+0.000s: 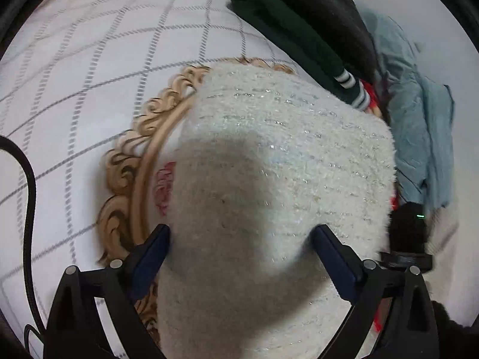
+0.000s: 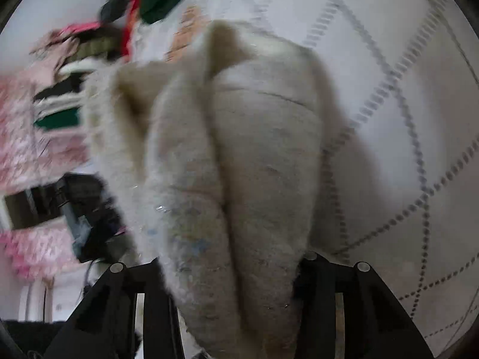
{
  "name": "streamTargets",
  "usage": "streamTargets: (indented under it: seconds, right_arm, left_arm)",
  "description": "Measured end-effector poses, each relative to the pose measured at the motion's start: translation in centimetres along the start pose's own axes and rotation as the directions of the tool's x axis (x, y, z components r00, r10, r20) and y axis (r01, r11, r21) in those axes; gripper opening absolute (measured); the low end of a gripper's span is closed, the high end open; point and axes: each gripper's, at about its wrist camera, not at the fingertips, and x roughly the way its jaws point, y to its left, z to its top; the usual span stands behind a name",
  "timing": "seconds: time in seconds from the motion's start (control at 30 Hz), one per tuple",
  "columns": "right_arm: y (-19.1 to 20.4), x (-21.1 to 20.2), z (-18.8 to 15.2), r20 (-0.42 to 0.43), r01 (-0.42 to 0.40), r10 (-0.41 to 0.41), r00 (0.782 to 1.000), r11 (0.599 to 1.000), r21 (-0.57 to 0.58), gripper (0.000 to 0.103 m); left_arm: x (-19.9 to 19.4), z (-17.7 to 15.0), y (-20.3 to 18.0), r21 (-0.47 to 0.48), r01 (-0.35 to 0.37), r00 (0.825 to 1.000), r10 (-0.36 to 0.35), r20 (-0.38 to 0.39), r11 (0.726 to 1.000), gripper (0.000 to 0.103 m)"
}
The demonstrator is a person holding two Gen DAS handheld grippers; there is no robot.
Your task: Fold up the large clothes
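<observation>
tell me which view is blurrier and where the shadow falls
Right wrist view: heavy motion blur smears the white fuzzy sweater and the clothes pile. Left wrist view: much sharper, with a dark shadow across the sweater's near part between the left gripper fingers; fisheye bends the grid bedsheet lines.

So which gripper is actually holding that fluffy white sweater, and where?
The left gripper is open and holds nothing. A thick fold of the white sweater sits between the right gripper's jaws; a firm hold can't be confirmed.

No legible text, red mark on bedsheet (image 1: 89, 59) (blurred, unreadable)
</observation>
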Motion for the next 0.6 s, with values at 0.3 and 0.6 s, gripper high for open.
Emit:
streamTargets:
  seconds: [0.3,0.6]
  right_arm:
    - [1.4,1.0,-1.9,0.114,-0.051,0.037,0.993,0.991,0.120,0.036]
    - [6.2,-1.5,-2.7,0.237,-0.147,0.111,0.965,0.980,0.137,0.035]
  left_arm:
    - [-1.0,2.7,-2.6,0.154,0.115,0.993,-0.115,-0.008,0.981,0.096]
    - [-4.7,6.9,-5.8,0.247,0.101,0.995,-0.101,-0.016,0.964,0.096]
